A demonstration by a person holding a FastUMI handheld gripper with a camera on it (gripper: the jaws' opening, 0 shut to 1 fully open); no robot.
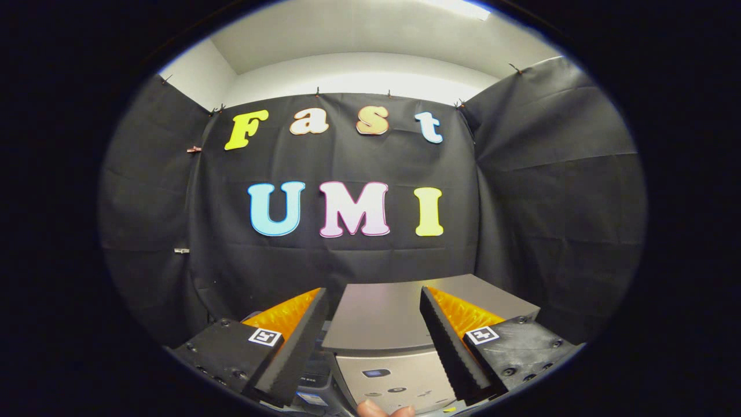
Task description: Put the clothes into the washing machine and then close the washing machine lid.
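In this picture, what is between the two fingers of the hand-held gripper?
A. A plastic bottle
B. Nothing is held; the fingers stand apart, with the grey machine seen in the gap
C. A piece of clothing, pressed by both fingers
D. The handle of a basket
B: the hand-held gripper has its fingers spread wide with nothing between them, and the grey washing machine lies just ahead and below the gap.

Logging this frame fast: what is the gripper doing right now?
Gripper: open, holding nothing, fingers spread above the washing machine.
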